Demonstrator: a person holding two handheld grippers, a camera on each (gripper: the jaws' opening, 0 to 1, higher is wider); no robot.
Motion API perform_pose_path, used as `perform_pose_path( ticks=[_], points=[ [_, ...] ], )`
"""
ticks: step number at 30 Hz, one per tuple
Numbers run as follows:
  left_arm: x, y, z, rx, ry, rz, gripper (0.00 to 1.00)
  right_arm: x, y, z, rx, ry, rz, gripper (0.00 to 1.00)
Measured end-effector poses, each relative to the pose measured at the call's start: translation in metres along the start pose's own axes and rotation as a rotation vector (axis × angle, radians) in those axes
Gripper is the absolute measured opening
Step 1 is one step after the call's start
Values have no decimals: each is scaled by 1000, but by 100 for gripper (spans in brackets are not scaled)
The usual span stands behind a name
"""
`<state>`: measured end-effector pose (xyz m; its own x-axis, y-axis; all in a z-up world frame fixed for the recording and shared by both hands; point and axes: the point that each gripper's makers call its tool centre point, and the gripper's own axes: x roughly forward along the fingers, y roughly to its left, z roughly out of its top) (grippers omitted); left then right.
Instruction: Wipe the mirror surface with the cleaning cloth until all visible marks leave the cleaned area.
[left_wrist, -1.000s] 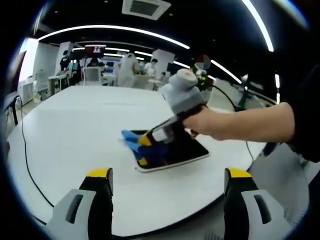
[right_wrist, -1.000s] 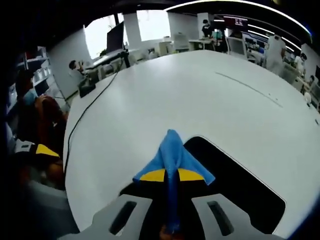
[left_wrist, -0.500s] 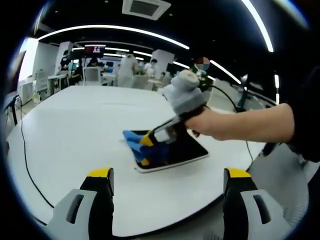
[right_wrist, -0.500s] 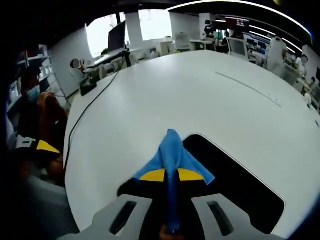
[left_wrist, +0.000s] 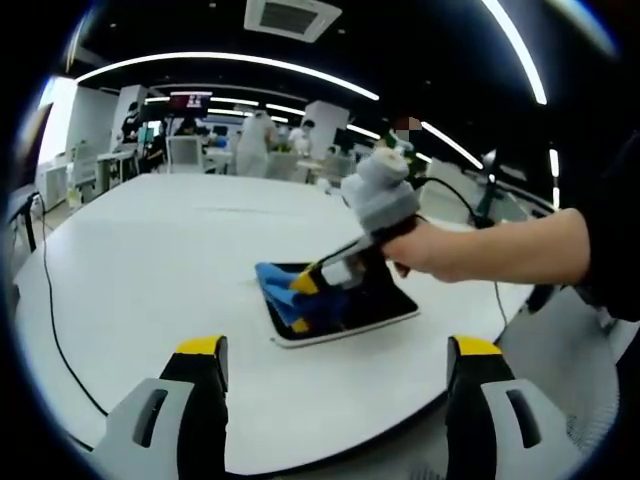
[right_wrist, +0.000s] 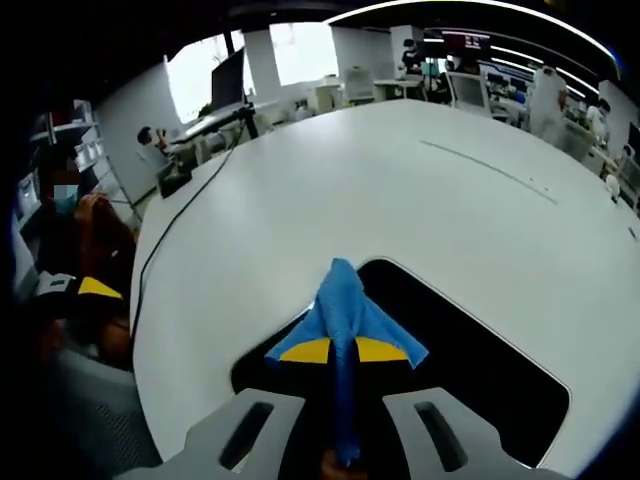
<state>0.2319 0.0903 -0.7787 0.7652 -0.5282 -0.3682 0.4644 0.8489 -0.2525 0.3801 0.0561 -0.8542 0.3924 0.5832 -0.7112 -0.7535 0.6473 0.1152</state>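
We see a dim ceiling crossed by bright strip lights (left_wrist: 230, 62), a far window (right_wrist: 300, 50) blown out white, and the white tabletop (left_wrist: 150, 250) evenly lit. Fisheye bending curves the edges; distant desks blur.

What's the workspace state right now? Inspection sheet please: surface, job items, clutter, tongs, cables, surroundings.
Surface: white table, large and rounded; no marks on it that I can make out.
Job's things: mirror, dark slab with a pale rim, flat on the table near its edge; blue cleaning cloth lies over one end of it. Marks on the glass too small to judge.
Clutter: nothing seen.
Tongs: right tongs shut on the cloth, pressed to the mirror; left tongs open, held off the table, holding nothing.
Cables: black cable runs across the table's far side.
Surroundings: open office with desks, monitors, people, strip ceiling lights.
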Motion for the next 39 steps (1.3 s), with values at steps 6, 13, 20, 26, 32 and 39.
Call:
perform_pose_path(
  ticks=[6,13,20,26,32,39],
  points=[
    [0,-1,0,2,0,-2,90,-5,-6,-4,-5,9,0,2],
    [-1,0,0,2,1,2,90,-12,-14,-9,0,28,2,2],
    [-1,-1,0,3,3,0,89,-19,-19,-15,16,21,4,2],
    [-1,-1,0,2,4,1,89,-20,-21,-15,39,17,6,2],
    [-1,-1,0,2,4,0,89,-24,-26,-19,3,29,-9,2],
    [-1,-1,1,0,1,2,89,-32,-33,-26,-16,48,-15,2]
  ],
)
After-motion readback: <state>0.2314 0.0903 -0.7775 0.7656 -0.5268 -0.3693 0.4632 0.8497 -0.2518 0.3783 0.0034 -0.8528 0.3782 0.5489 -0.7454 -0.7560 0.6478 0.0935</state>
